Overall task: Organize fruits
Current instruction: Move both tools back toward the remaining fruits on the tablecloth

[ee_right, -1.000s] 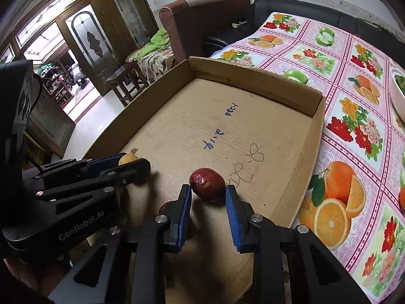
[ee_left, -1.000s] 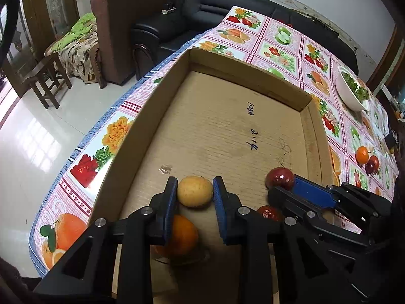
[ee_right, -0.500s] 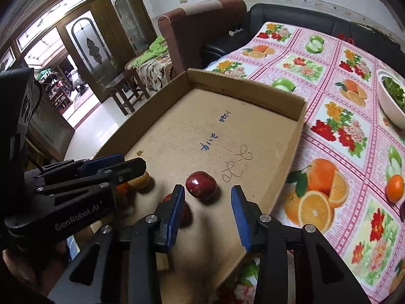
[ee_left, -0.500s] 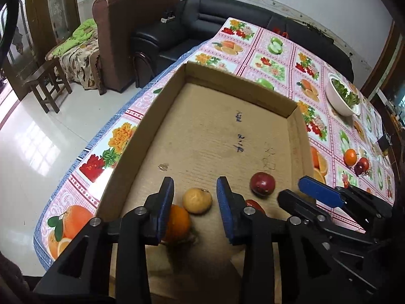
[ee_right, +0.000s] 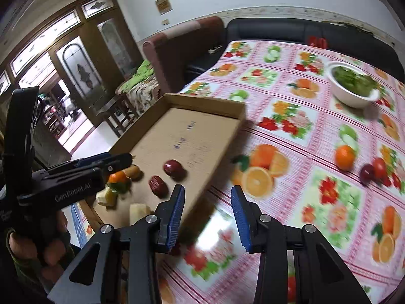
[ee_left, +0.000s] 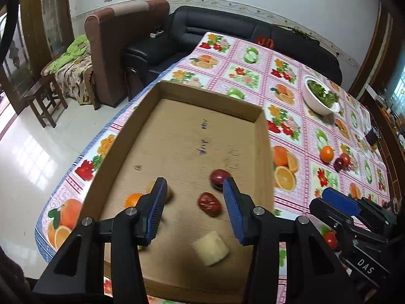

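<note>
A shallow cardboard box (ee_left: 265,152) lies on the table and holds several fruits: an orange (ee_left: 133,200), a yellow-brown fruit (ee_left: 168,195) partly behind my left finger, two dark red fruits (ee_left: 218,177) (ee_left: 208,204) and a pale yellow chunk (ee_left: 210,248). My left gripper (ee_left: 193,207) is open and empty above the box's near end. My right gripper (ee_right: 207,215) is open and empty over the tablecloth just right of the box (ee_right: 227,136). Loose on the table at the right are an orange (ee_right: 344,154) and two red fruits (ee_right: 374,169).
A white bowl of greens (ee_left: 319,96) stands at the table's far right. The fruit-print tablecloth (ee_right: 291,121) covers the table. A black sofa (ee_left: 227,33), a brown armchair (ee_left: 114,50) and a wooden stool (ee_left: 43,98) stand beyond the table's far and left edges.
Both grippers opened wider and drew back from the fruits they straddled. The right gripper swung rightwards out of the box to over the tablecloth; its view is motion-blurred.
</note>
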`<state>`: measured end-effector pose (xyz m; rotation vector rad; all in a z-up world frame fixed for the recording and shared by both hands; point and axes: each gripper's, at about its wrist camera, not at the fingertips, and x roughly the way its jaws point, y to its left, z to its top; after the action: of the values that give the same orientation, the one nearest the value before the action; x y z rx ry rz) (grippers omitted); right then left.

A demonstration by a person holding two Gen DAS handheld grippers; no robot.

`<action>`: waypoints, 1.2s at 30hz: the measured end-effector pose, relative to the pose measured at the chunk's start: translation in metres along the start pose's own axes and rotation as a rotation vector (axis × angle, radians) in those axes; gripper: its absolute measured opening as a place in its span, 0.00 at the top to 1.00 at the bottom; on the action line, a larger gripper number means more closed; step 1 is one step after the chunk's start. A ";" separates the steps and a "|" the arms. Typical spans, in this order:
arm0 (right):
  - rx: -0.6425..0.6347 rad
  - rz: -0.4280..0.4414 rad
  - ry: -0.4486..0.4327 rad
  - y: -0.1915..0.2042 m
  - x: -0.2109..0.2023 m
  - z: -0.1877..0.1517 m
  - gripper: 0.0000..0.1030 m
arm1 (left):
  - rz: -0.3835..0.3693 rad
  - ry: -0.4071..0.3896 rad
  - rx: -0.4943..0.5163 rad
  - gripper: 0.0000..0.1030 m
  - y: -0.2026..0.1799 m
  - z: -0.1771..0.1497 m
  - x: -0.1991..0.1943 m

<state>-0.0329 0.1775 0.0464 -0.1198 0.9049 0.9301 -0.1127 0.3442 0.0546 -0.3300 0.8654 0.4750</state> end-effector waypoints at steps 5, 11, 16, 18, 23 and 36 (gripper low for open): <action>0.041 -0.032 -0.013 -0.022 -0.017 -0.011 0.62 | -0.020 0.001 0.028 0.57 -0.018 -0.005 -0.005; 0.075 -0.095 -0.018 -0.046 -0.035 -0.025 0.47 | -0.051 0.012 0.061 0.57 -0.040 -0.014 -0.010; 0.096 -0.140 -0.031 -0.062 -0.050 -0.037 0.47 | -0.082 0.024 0.092 0.57 -0.061 -0.022 -0.013; 0.111 -0.151 -0.038 -0.070 -0.058 -0.042 0.47 | -0.096 0.030 0.105 0.57 -0.071 -0.026 -0.014; 0.143 -0.185 -0.050 -0.089 -0.079 -0.058 0.46 | -0.146 0.045 0.150 0.57 -0.100 -0.038 -0.019; 0.248 -0.231 -0.066 -0.135 -0.112 -0.102 0.46 | -0.215 0.104 0.248 0.57 -0.148 -0.071 -0.021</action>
<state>-0.0270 -0.0245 0.0244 0.0191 0.9172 0.5994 -0.0923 0.1803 0.0412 -0.2179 0.9666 0.1495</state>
